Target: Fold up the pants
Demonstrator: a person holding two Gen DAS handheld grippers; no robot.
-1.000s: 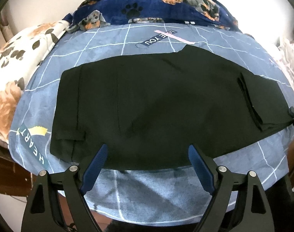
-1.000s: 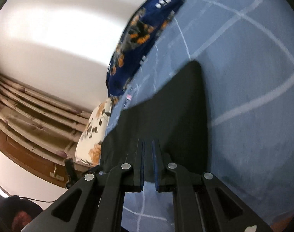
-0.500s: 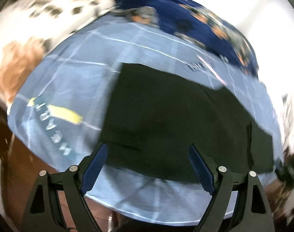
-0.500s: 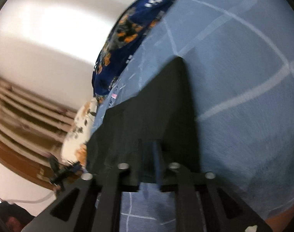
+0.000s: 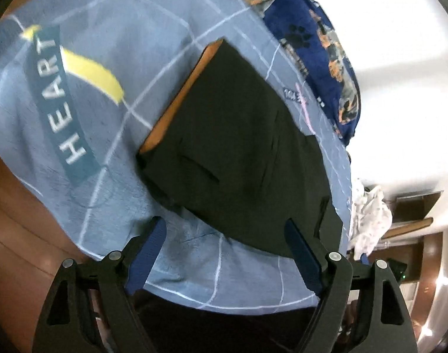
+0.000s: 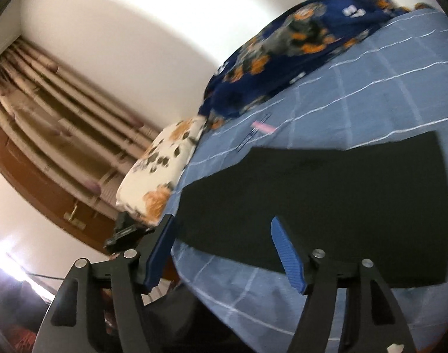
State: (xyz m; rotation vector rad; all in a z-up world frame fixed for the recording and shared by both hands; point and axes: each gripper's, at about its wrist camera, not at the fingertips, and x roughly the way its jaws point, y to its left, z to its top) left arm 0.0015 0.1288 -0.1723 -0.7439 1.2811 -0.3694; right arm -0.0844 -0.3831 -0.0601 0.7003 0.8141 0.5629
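Both pairs of jaws stand wide apart and hold nothing. On the left gripper (image 5: pixel 224 247), the blue pads (image 5: pixel 147 247) frame the near edge of the black pants (image 5: pixel 241 153), which lie flat and spread out across the centre of the left wrist frame, on a blue bedsheet (image 5: pixel 153 67) crossed by white grid lines. A teal patch reading HEART (image 5: pixel 57 100) sits at the left of that frame, well apart from the pants. A navy blanket with dog and paw prints (image 5: pixel 321 44) is bunched along the upper right, and a crumpled white cloth (image 5: pixel 369 217) lies at the right edge.

In the right wrist view, the right gripper (image 6: pixel 224 253) hovers over the pants (image 6: pixel 341 206), which run as a long dark band from the centre to the right edge. A white pillow with orange and dark paw prints (image 6: pixel 162 170) sits left of centre, the navy blanket (image 6: pixel 283 56) above it, and striped curtains (image 6: pixel 53 123) hang at the left.
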